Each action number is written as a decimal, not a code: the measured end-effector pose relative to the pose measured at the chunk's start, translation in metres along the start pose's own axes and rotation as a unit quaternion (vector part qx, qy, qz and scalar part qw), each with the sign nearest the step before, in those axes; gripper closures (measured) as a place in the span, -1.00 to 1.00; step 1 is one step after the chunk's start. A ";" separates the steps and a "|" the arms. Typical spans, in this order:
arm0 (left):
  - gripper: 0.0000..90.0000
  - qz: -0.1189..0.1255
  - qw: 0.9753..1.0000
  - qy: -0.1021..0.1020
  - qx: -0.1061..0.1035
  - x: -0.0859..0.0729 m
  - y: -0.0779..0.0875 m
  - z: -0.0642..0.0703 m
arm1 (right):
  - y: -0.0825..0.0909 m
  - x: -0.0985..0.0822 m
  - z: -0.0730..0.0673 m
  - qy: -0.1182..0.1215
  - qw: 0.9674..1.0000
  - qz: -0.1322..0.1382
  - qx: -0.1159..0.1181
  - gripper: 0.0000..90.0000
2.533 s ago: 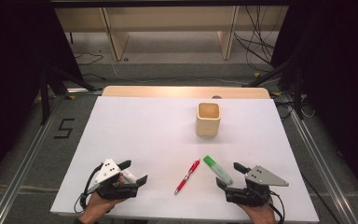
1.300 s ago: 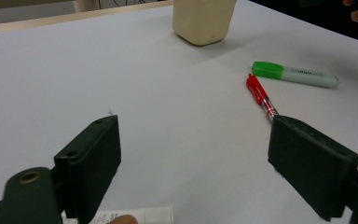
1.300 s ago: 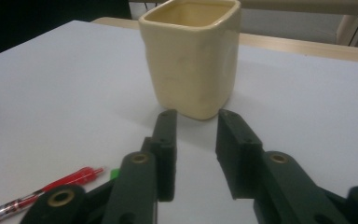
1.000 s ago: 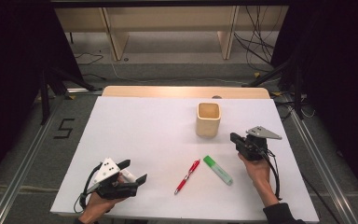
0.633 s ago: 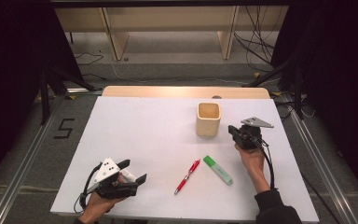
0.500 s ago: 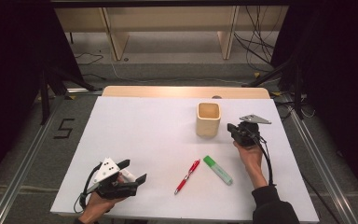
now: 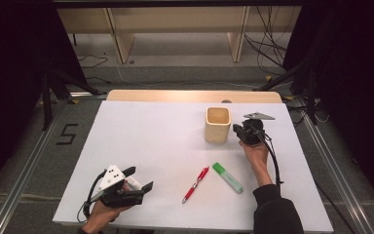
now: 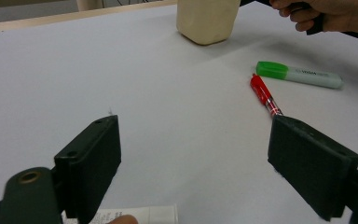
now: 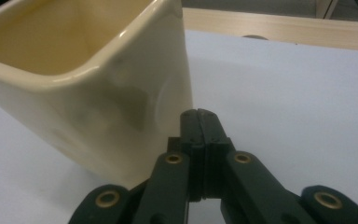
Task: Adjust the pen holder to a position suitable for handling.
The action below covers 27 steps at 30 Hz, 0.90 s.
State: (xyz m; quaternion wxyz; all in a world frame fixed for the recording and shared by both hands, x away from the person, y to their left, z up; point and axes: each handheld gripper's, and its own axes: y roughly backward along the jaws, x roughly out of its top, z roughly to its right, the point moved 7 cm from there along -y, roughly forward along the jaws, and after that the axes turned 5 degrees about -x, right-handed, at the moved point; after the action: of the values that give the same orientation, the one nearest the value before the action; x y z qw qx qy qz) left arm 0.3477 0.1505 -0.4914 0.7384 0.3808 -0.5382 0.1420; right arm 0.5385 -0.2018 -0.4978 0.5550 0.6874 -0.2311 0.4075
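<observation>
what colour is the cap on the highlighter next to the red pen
Bright green, on a paler mint-green body. The highlighter shows best in the left gripper view, beside the red pen.

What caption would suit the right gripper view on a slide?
Closed right gripper nosing up beside the square cream cup on the white table.

A red pen (image 7: pixel 195 184) and a green highlighter (image 7: pixel 227 177) are laid near each other, not touching, on the near part of a white table (image 7: pixel 146 136). A wooden strip (image 7: pixel 175 95) is seen along its far edge. A "5" (image 7: pixel 67 134) is marked on the floor at the left, and cables (image 7: pixel 268 46) are strewn beyond.
</observation>
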 end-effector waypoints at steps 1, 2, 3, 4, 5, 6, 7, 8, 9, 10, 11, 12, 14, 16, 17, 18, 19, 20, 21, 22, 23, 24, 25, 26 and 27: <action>-0.63 0.000 1.000 -0.001 0.000 0.000 0.000 0.000 | 0.000 0.000 0.000 0.000 1.000 0.000 0.000 1.00; -0.63 0.001 1.000 -0.001 0.000 0.000 0.000 0.000 | -0.003 -0.001 -0.001 0.002 1.000 -0.002 0.002 1.00; -0.63 0.001 1.000 -0.001 0.000 0.000 0.000 0.000 | -0.003 -0.001 -0.001 0.002 1.000 -0.002 0.002 1.00; -0.63 0.002 1.000 -0.001 0.000 0.001 0.000 0.001 | -0.005 -0.001 -0.002 0.001 1.000 -0.002 0.004 1.00; -0.63 0.001 1.000 -0.002 0.000 0.001 0.000 0.001 | -0.006 -0.001 -0.002 0.002 1.000 -0.004 0.004 1.00; -0.63 0.001 1.000 -0.002 0.000 0.000 0.000 0.001 | -0.009 0.000 -0.003 0.004 1.000 -0.008 0.005 1.00; -0.63 0.001 1.000 -0.002 0.000 0.000 0.000 0.001 | -0.010 0.000 -0.003 0.003 1.000 -0.011 0.007 1.00; -0.63 0.001 1.000 -0.002 0.000 0.000 0.000 0.001 | -0.011 0.000 -0.003 0.004 1.000 -0.013 0.010 1.00; -0.63 0.001 1.000 -0.002 0.000 0.000 0.000 0.001 | -0.011 0.000 -0.003 0.004 1.000 -0.013 0.010 1.00; -0.63 0.001 1.000 -0.003 0.000 0.000 0.000 0.001 | -0.012 0.000 -0.003 0.004 1.000 -0.016 0.012 1.00; -0.63 0.001 1.000 -0.001 -0.001 0.000 0.000 0.001 | -0.013 0.000 -0.003 0.004 1.000 -0.017 0.014 1.00; -0.63 0.001 1.000 -0.001 -0.001 0.000 0.000 0.001 | -0.014 0.000 -0.004 0.006 1.000 -0.018 0.015 1.00; -0.63 0.000 1.000 -0.002 -0.002 0.000 -0.001 0.002 | -0.015 0.001 -0.006 0.008 1.000 -0.018 0.015 1.00; -0.63 0.000 1.000 -0.002 -0.001 0.000 -0.001 0.002 | -0.015 0.001 -0.006 0.009 1.000 -0.019 0.014 1.00; -0.63 0.000 1.000 -0.002 -0.001 0.000 -0.001 0.002 | -0.015 0.001 -0.006 0.007 1.000 -0.021 0.015 1.00; -0.63 -0.001 1.000 -0.002 -0.002 0.000 -0.001 0.002 | -0.015 0.001 -0.006 0.008 1.000 -0.021 0.016 1.00; -0.63 -0.001 1.000 -0.002 -0.002 0.000 -0.001 0.002 | -0.016 0.002 -0.006 0.011 1.000 -0.020 0.015 1.00; -0.63 -0.001 1.000 -0.002 -0.002 0.000 -0.001 0.002 | -0.016 0.002 -0.006 0.011 1.000 -0.020 0.015 1.00; -0.63 -0.001 1.000 -0.002 -0.002 0.000 -0.001 0.002 | -0.016 0.002 -0.006 0.011 1.000 -0.023 0.014 1.00; -0.63 -0.001 1.000 -0.002 -0.002 0.000 -0.002 0.002 | -0.016 0.002 -0.006 0.011 1.000 -0.023 0.014 1.00; -0.63 -0.001 1.000 -0.003 -0.002 0.000 -0.001 0.003 | -0.018 0.002 -0.006 0.011 1.000 -0.021 0.012 1.00; -0.63 -0.001 1.000 -0.005 -0.002 0.000 -0.002 0.003 | -0.018 0.002 -0.007 0.009 1.000 -0.021 0.012 1.00; -0.63 -0.002 1.000 -0.005 -0.002 0.000 -0.002 0.003 | -0.019 0.002 -0.007 0.009 1.000 -0.022 0.012 1.00; -0.63 -0.002 1.000 -0.004 -0.001 0.000 -0.002 0.002 | -0.019 0.002 -0.008 0.008 1.000 -0.023 0.011 1.00; -0.63 -0.003 1.000 -0.005 -0.001 0.000 -0.002 0.002 | -0.020 0.002 -0.008 0.009 1.000 -0.024 0.011 1.00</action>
State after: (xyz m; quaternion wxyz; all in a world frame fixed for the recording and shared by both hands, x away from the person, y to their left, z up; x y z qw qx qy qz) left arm 0.3473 0.1476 -0.4919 0.7367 0.3820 -0.5407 0.1378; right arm 0.5521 -0.1882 -0.5069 0.5589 0.6951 -0.2053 0.4030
